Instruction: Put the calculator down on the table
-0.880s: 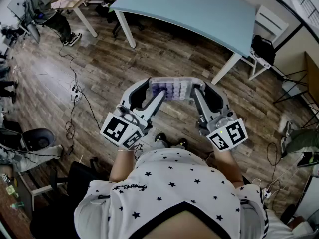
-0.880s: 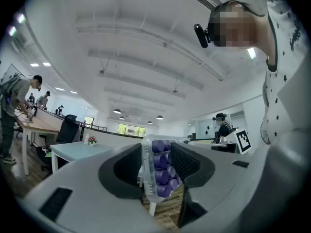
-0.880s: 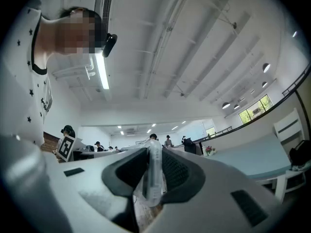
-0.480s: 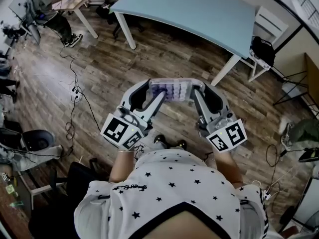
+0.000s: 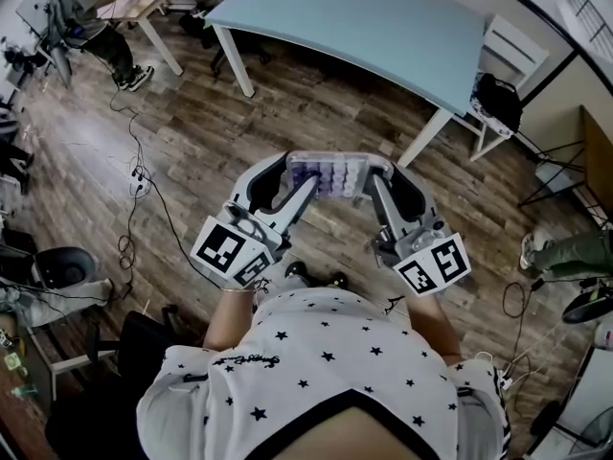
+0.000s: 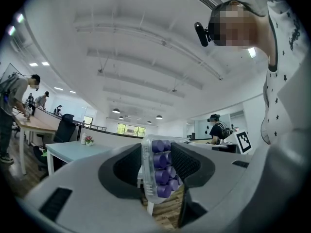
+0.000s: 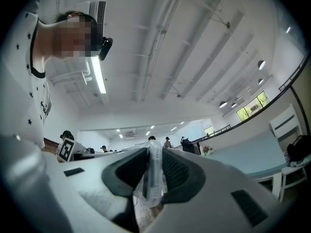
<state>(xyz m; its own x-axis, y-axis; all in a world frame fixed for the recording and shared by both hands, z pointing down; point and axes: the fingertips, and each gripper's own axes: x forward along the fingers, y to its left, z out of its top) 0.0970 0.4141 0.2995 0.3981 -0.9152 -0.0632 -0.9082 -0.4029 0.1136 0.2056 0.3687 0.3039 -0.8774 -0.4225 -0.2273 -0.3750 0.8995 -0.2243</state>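
A clear-cased calculator (image 5: 329, 173) with purple keys is held level in the air in front of me, over the wood floor. My left gripper (image 5: 300, 172) is shut on its left end; the purple keys (image 6: 163, 171) show between its black pads. My right gripper (image 5: 371, 176) is shut on the right end, where the calculator (image 7: 154, 176) appears edge-on between the pads. The light-blue table (image 5: 383, 22) stands beyond the grippers, apart from them.
A white chair with a black bag (image 5: 498, 99) stands at the table's right end. Cables (image 5: 144, 185) trail over the floor at left. A person (image 5: 101, 36) sits at a wooden desk far left. A black office chair (image 5: 144, 348) is close behind my left side.
The table and floor have shifted slightly left and down in the head view. Both grippers keep the calculator in the same hold.
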